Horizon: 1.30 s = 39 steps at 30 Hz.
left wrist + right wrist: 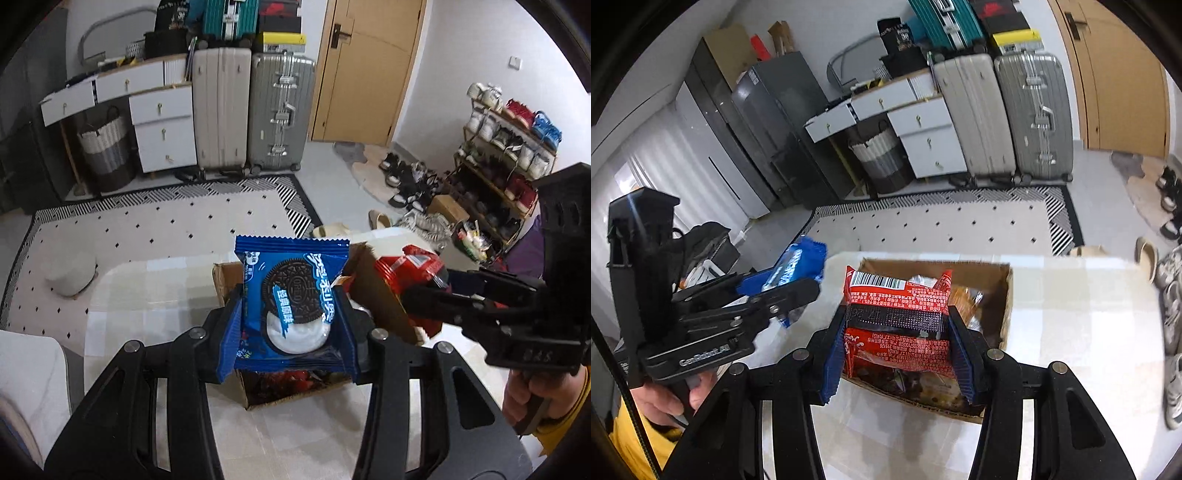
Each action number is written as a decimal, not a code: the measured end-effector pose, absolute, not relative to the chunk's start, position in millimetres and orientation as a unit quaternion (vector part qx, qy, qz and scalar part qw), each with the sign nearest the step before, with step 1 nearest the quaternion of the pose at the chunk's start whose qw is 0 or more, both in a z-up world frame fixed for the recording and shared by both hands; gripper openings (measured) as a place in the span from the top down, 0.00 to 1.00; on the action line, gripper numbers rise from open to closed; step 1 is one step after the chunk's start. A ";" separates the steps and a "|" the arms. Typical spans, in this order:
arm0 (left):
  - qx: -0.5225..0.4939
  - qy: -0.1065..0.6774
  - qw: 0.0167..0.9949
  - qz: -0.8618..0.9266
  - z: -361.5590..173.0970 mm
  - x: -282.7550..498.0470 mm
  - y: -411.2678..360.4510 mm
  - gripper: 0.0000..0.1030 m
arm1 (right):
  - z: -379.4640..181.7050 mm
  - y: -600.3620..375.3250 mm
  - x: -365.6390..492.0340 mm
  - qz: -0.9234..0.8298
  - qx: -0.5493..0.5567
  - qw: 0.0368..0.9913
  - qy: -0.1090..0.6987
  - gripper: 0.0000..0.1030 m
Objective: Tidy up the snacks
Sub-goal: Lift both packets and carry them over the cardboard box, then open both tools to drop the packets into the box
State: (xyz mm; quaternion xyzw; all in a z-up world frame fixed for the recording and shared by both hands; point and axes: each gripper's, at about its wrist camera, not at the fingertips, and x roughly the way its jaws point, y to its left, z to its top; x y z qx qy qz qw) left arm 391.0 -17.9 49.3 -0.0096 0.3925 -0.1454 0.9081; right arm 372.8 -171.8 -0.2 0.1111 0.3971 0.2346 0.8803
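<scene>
My left gripper (291, 328) is shut on a blue Oreo packet (291, 295), held upright over an open cardboard box (229, 280) on the pale table. To its right, my right gripper (413, 295) carries a red snack packet (410, 266) beside the raised box flap (376, 295). In the right wrist view, my right gripper (897, 332) is shut on that red packet (897, 325), barcode side up, above the box (1004, 295), which holds several wrapped snacks. The left gripper (790, 291) with the blue packet (794, 262) is at the left, a hand below it.
The box stands on a white checked table (1071, 314). Beyond it lie a patterned rug (155, 229), suitcases (251, 110), white drawers (162, 125) and a shoe rack (509, 155) with shoes on the floor. A round cushion (70, 273) sits on the rug.
</scene>
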 end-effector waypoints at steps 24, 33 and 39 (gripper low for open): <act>-0.012 0.458 0.871 -0.176 -59.7 519.8 -42.2 0.59 | -54.7 -166.4 391.3 0.228 0.092 0.867 0.433 0.51; -0.006 0.446 0.880 -0.165 -53.3 505.7 -44.0 0.55 | -54.1 -164.3 388.0 0.227 0.090 0.869 0.431 0.51; -0.002 0.429 0.889 -0.162 -34.6 484.5 -31.6 0.48 | -52.6 -165.4 385.8 0.222 0.088 0.872 0.428 0.50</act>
